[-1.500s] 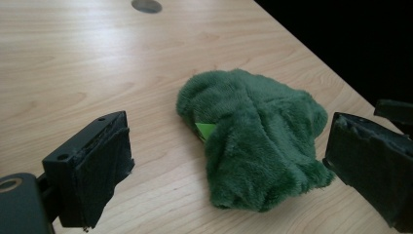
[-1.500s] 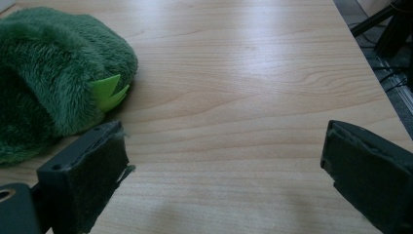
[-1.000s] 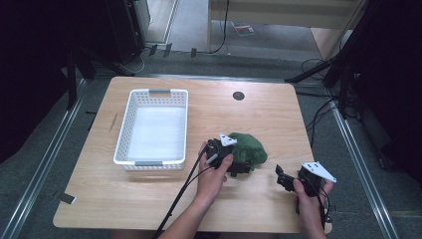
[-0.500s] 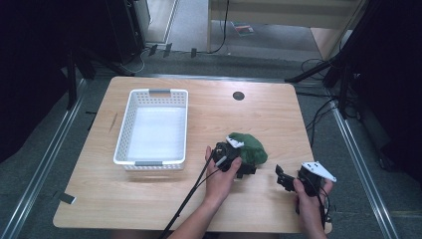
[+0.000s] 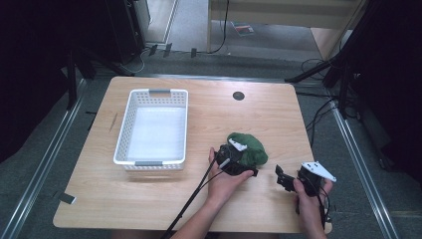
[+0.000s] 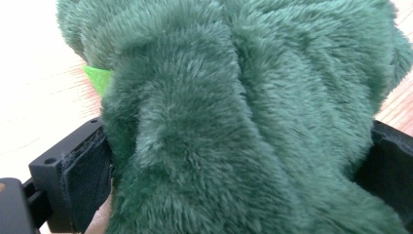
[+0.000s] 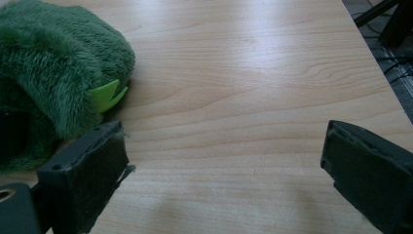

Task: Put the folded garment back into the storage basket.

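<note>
The plush (image 5: 251,148) lies on the table (image 5: 259,109), pushed up between the jaws of our left tongs (image 5: 238,160). In the left gripper view green fur (image 6: 243,117) bulges past both pads, which stand apart around it, pressing its sides; we cannot tell whether they have closed yet. Our right tongs (image 5: 281,178) rest near us, just right of the left ones, jaws wide apart over bare wood, the plush's light green tag (image 7: 106,95) just beyond their left pad.

To do this well, we judge we should close on a thick fold, not loose fur, and squeeze until it stops giving. Then lift straight up before swinging left toward the basket (image 5: 130,134), well apart from both tongs.
</note>
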Demonstrator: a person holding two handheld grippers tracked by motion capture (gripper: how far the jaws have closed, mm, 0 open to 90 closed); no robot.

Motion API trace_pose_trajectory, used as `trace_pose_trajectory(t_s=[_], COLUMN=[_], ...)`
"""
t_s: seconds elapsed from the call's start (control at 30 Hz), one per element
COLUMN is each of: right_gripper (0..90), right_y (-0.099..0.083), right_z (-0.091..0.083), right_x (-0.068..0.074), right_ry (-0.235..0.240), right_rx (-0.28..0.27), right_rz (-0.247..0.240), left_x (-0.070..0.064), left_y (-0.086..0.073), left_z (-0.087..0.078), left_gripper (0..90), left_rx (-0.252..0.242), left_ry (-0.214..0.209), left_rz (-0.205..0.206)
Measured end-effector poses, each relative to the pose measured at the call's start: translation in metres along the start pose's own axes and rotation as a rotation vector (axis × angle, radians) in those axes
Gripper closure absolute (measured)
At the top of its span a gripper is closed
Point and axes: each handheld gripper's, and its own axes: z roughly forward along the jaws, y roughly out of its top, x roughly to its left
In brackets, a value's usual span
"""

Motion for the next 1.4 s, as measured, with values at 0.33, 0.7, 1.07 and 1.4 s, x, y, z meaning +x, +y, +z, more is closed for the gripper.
trace_pose_trajectory(t_s=[0.33, 0.7, 1.07, 1.4], right_gripper=[3.3, 3.3, 3.4, 3.4], right_y=[0.000, 0.000, 0.000, 0.000], right_z=[0.000, 0.000, 0.001, 0.001], right_x=[0.000, 0.000, 0.000, -0.001], right_ry=[0.003, -0.001, -0.001, -0.001], right_rx=[0.000, 0.003, 0.005, 0.008], right_rz=[0.001, -0.001, -0.002, 0.000], left_x=[-0.004, -0.006, -0.010, 0.002], left_y=[-0.002, -0.003, -0.005, 0.006], left_z=[0.001, 0.002, 0.000, -0.022], left_gripper=[6.9, 10.7, 19.7, 34.4], left_rx=[-0.010, -0.018, -0.043, -0.114], left_ry=[0.018, 0.043, 0.057, 0.010], left_rz=[0.019, 0.033, 0.073, 0.041])
